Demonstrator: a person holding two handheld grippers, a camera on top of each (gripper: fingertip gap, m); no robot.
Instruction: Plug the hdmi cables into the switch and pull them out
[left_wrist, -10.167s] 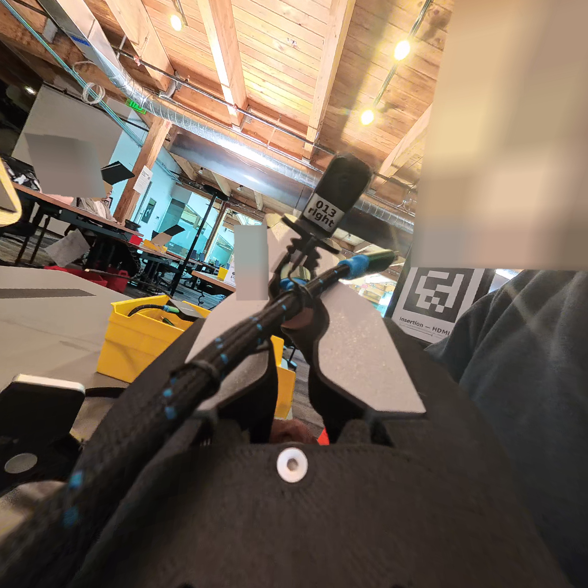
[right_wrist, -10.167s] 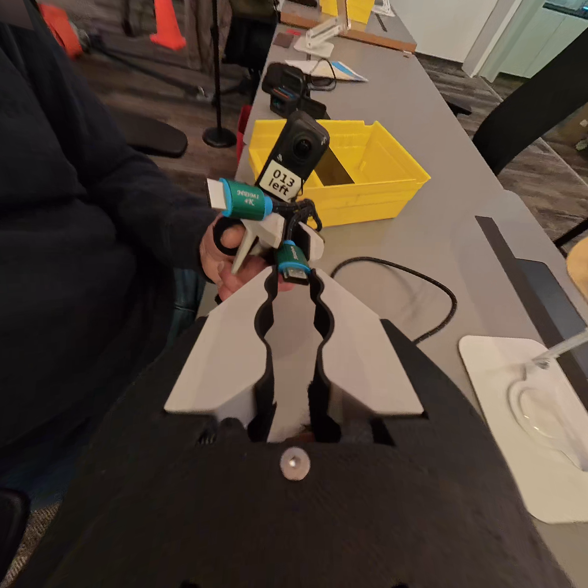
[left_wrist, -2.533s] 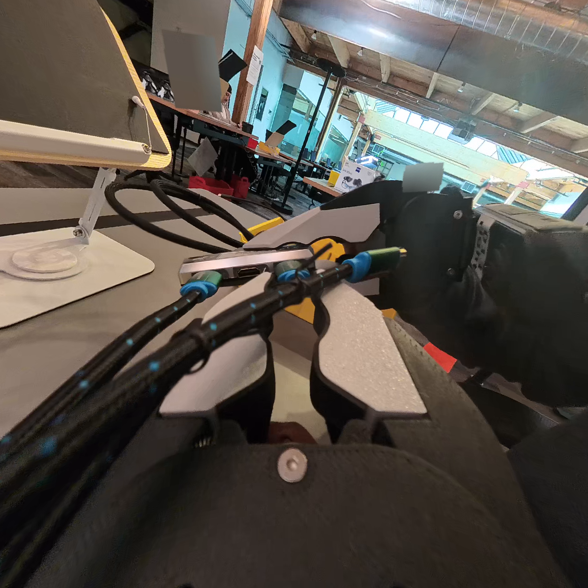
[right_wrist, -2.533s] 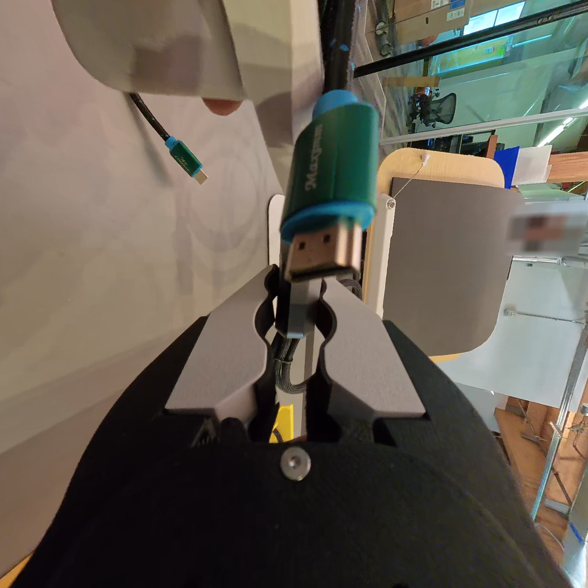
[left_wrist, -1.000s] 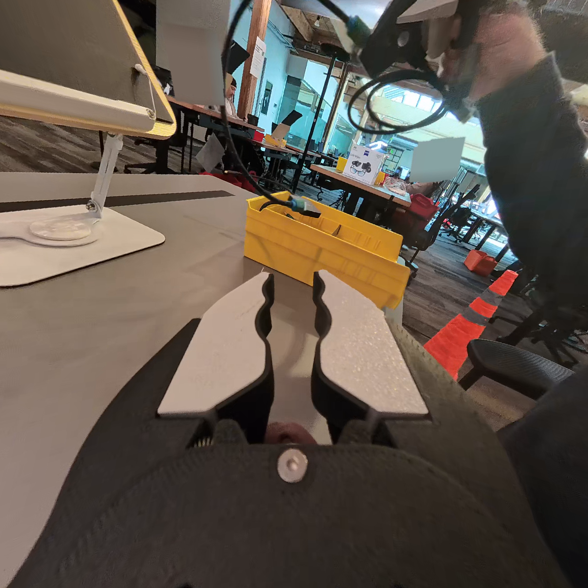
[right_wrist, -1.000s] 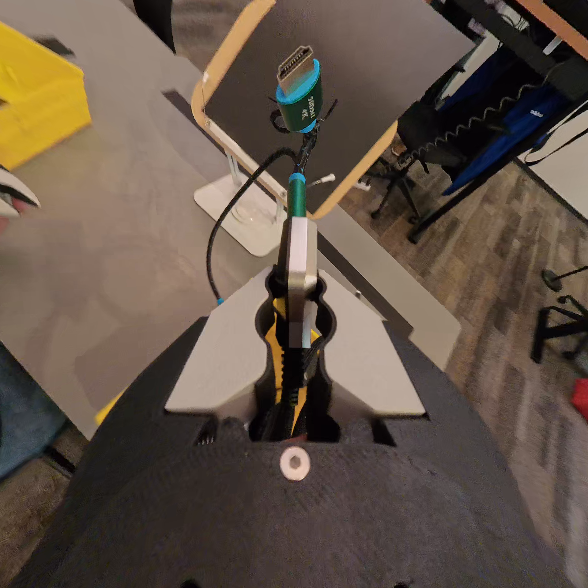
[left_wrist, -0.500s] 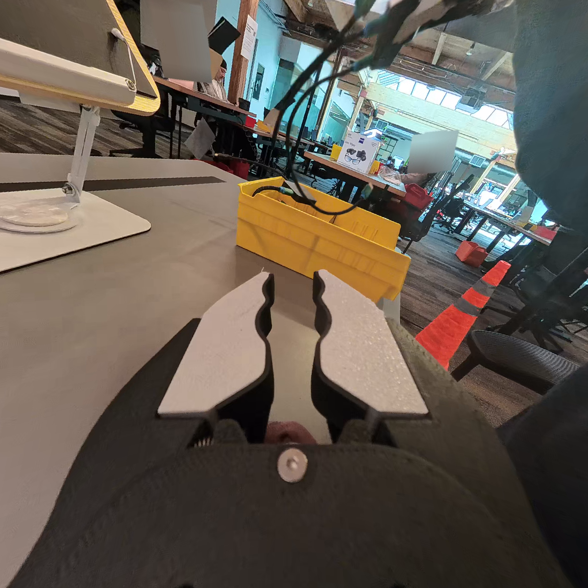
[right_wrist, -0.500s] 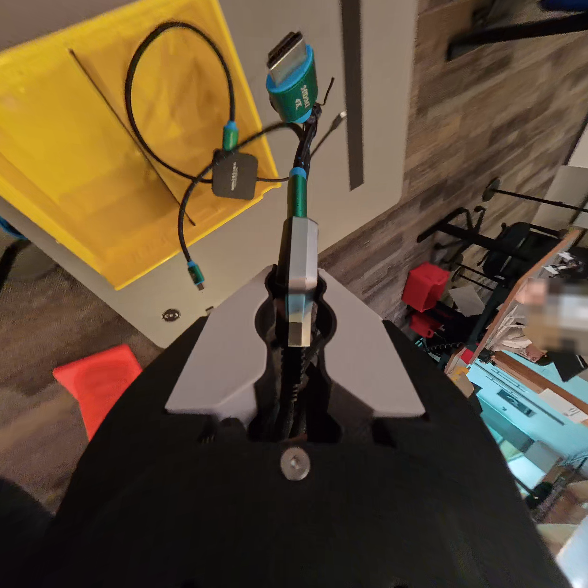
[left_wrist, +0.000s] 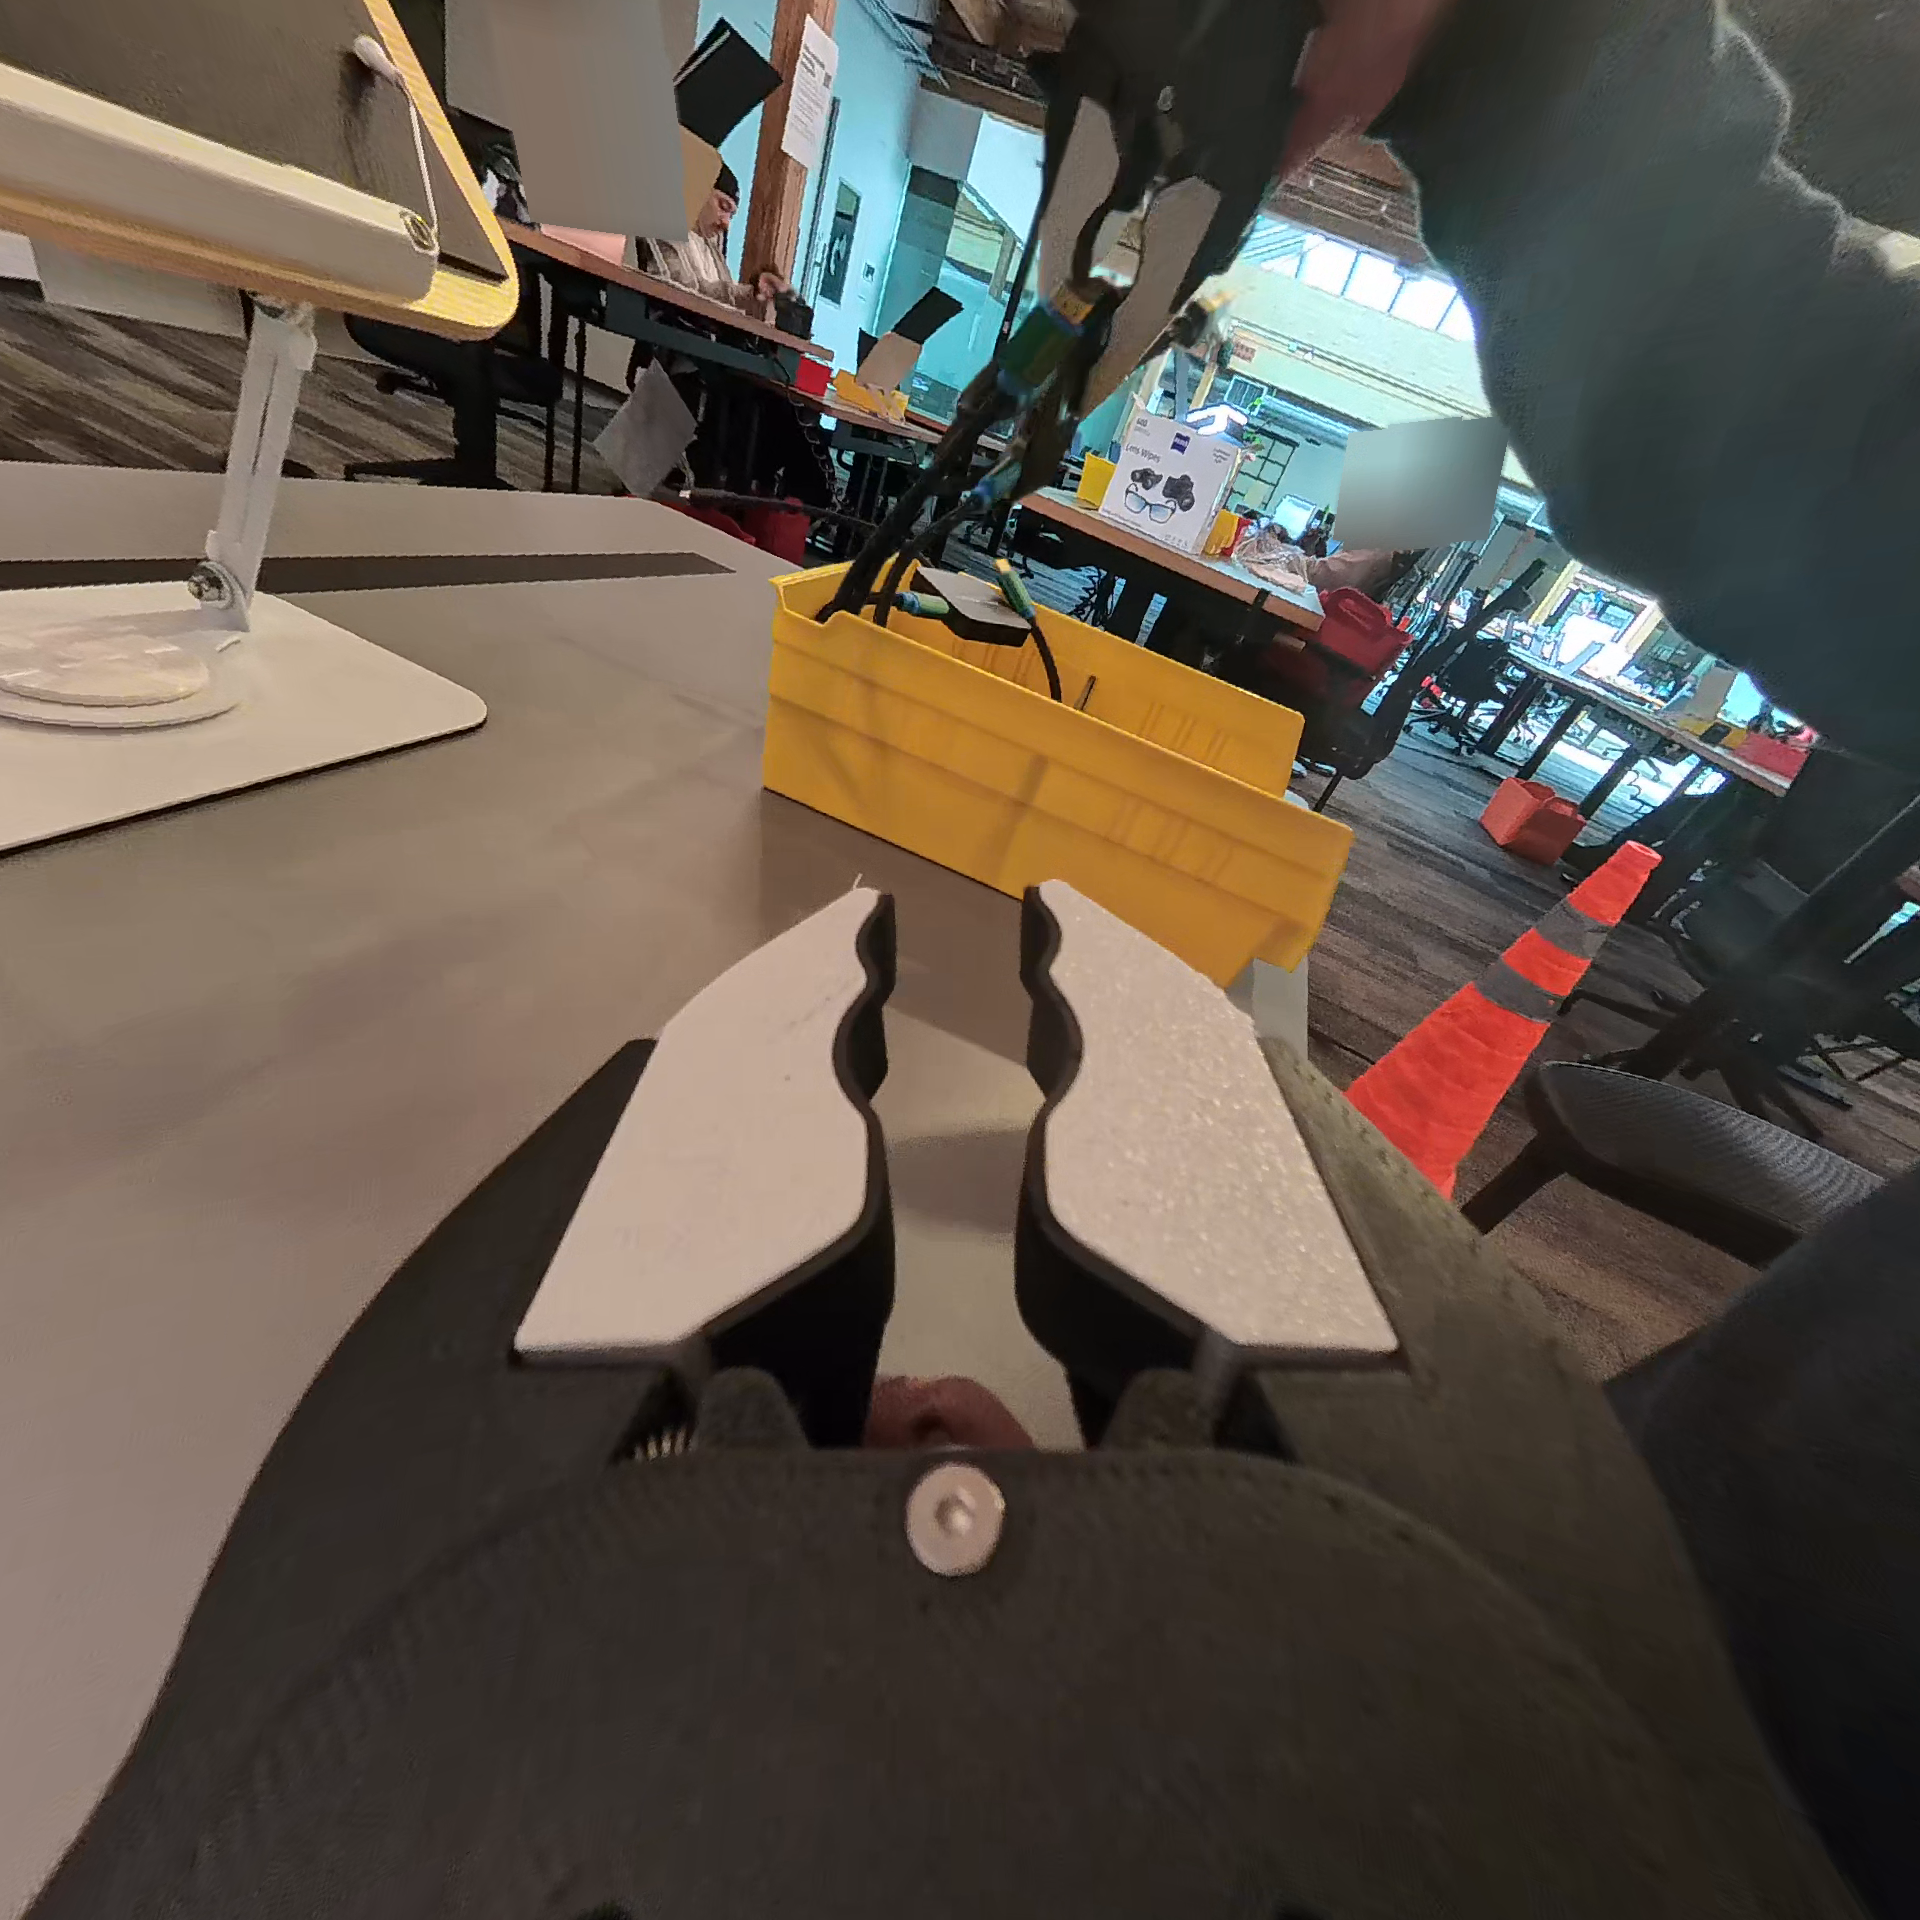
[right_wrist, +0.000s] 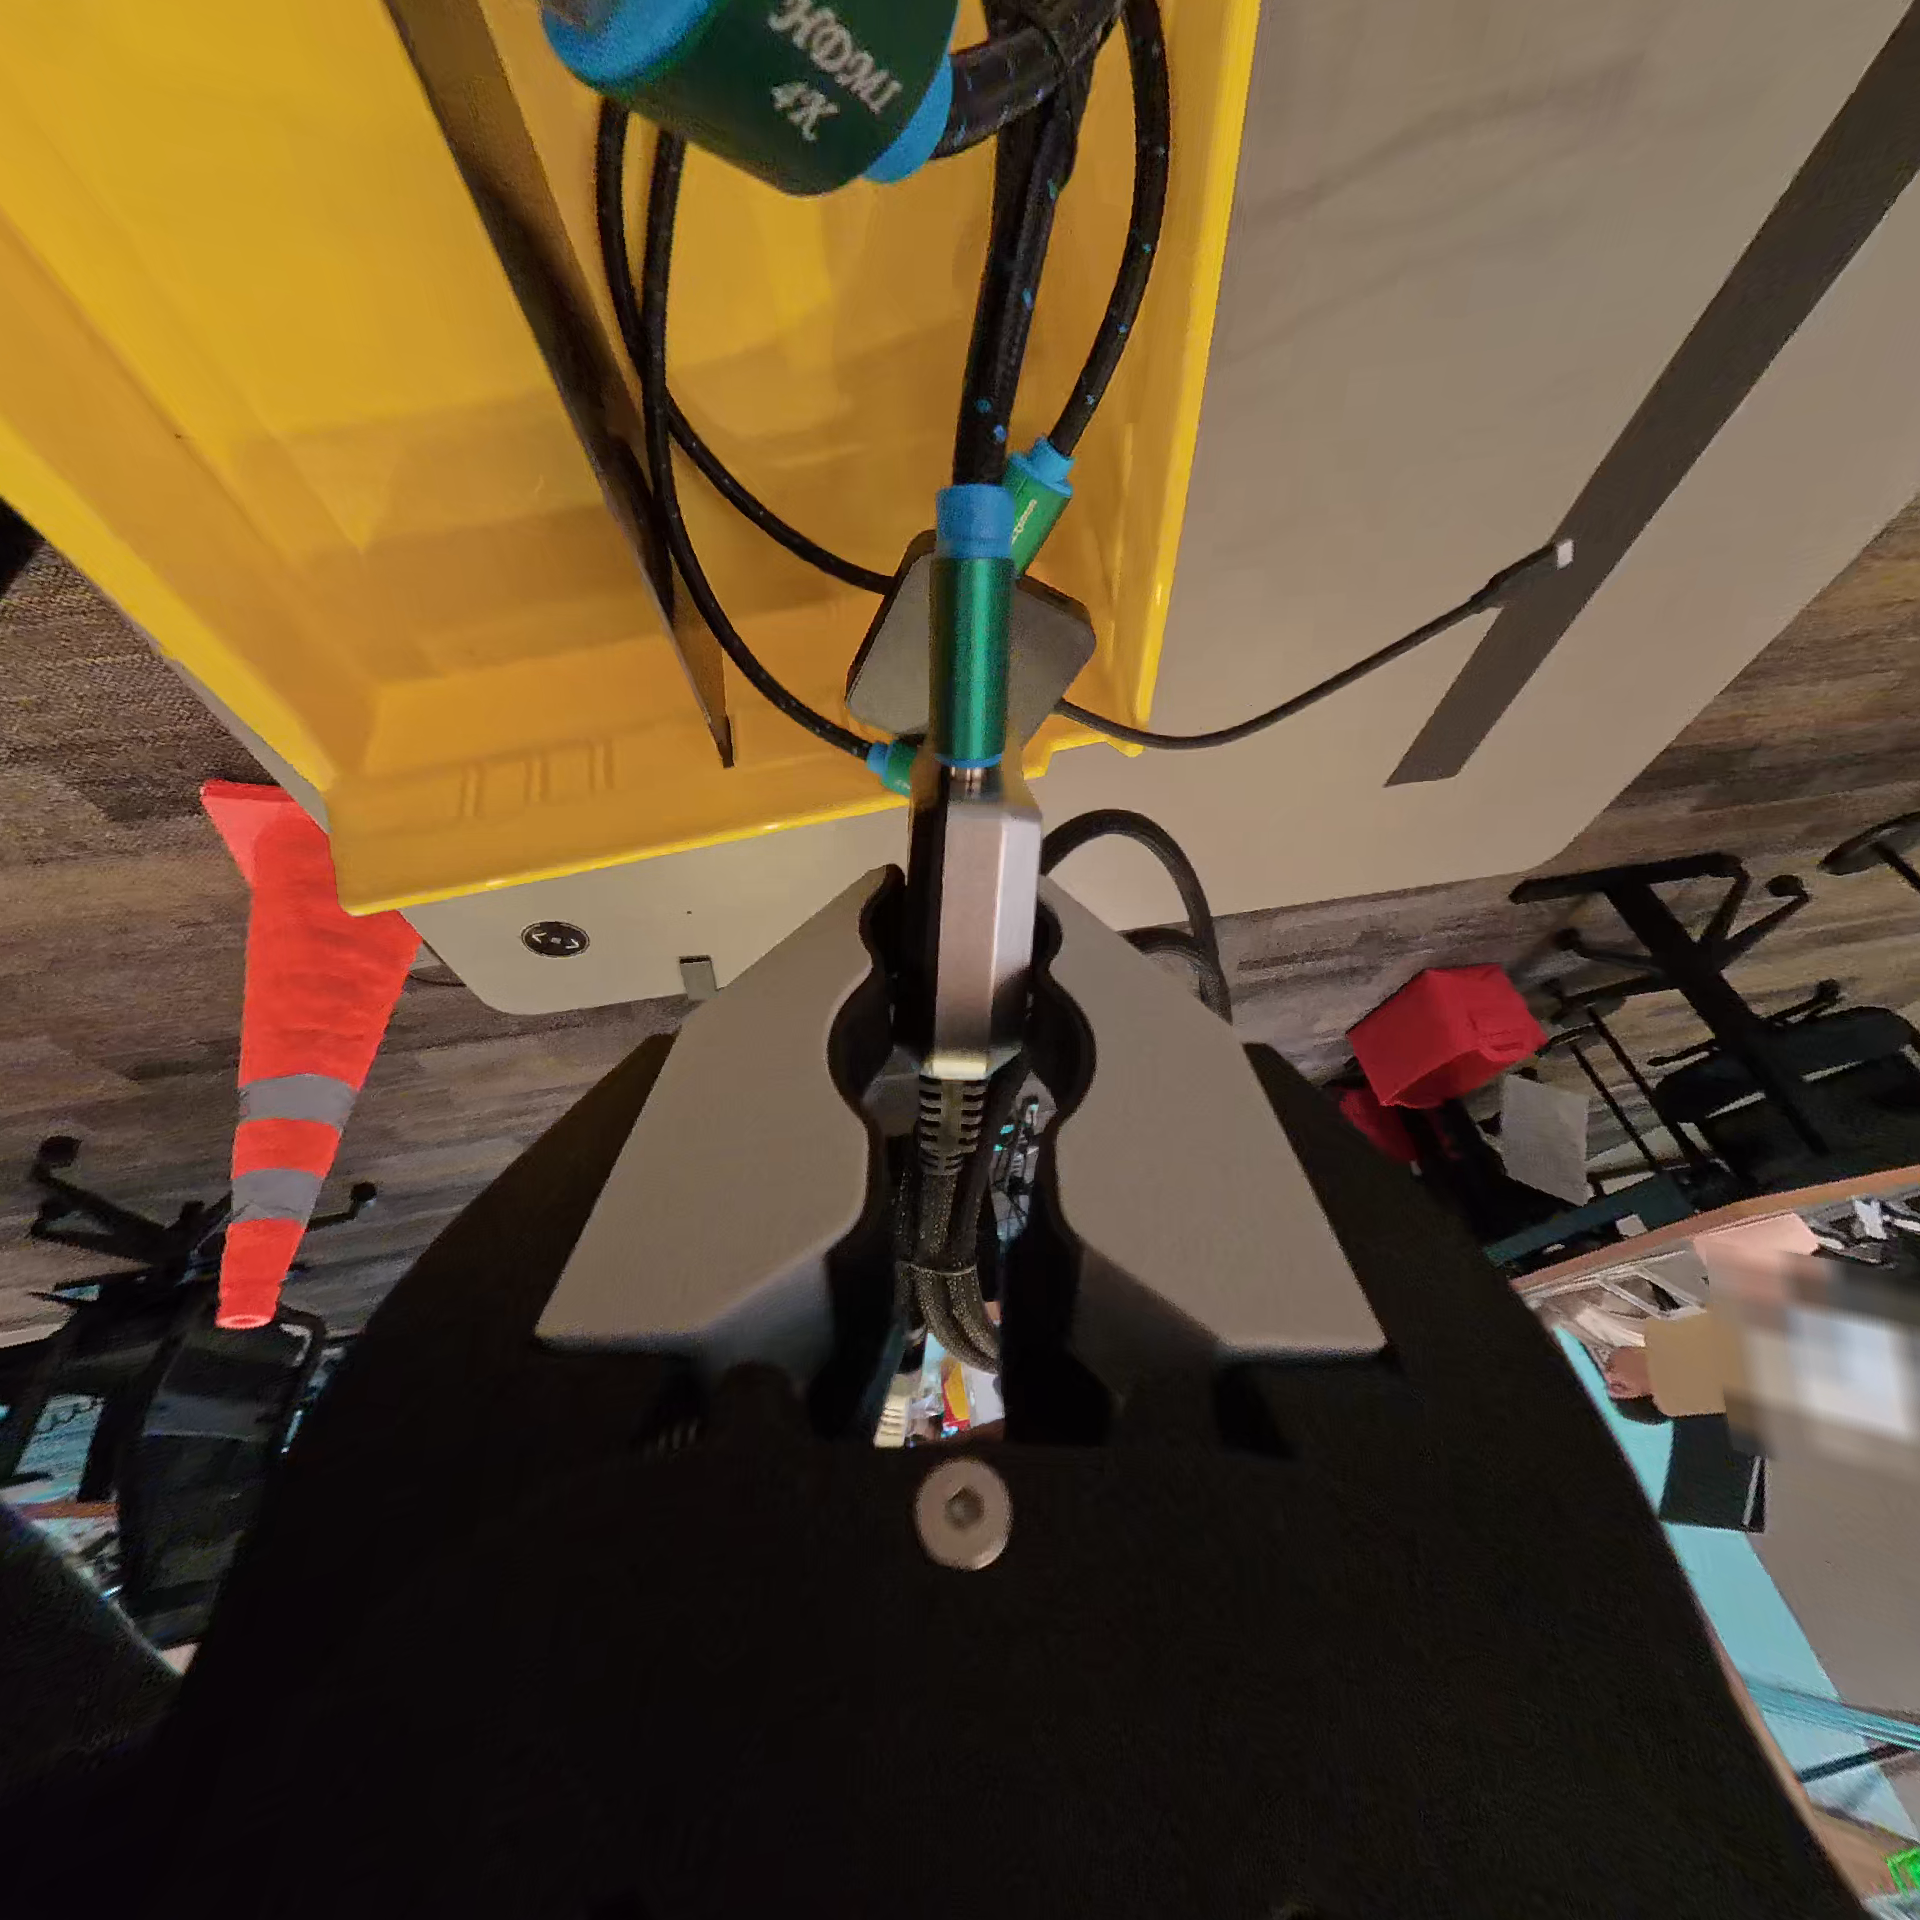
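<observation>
R gripper (right_wrist: 971, 935) is held above the yellow bin (right_wrist: 312, 436), pointing down; its fingers (right_wrist: 748, 1122) are clamped on the grey switch (right_wrist: 971, 935). One green HDMI plug (right_wrist: 971, 644) is seated in the switch's far end; black braided cables (right_wrist: 1023, 312) hang from it into the bin. A 2nd, loose green plug (right_wrist: 790, 83) is seen at top edge. A dark square adapter (right_wrist: 904, 655) sits w/ thin cables at bin rim.

L gripper (left_wrist: 956, 914) is held low over the grey desk (left_wrist: 364, 935), fingers (left_wrist: 748, 1122) parted a little, nothing between them. Bin is just ahead. White stand (left_wrist: 208, 665) at left; orange cone (left_wrist: 1496, 1008) on floor at right.
</observation>
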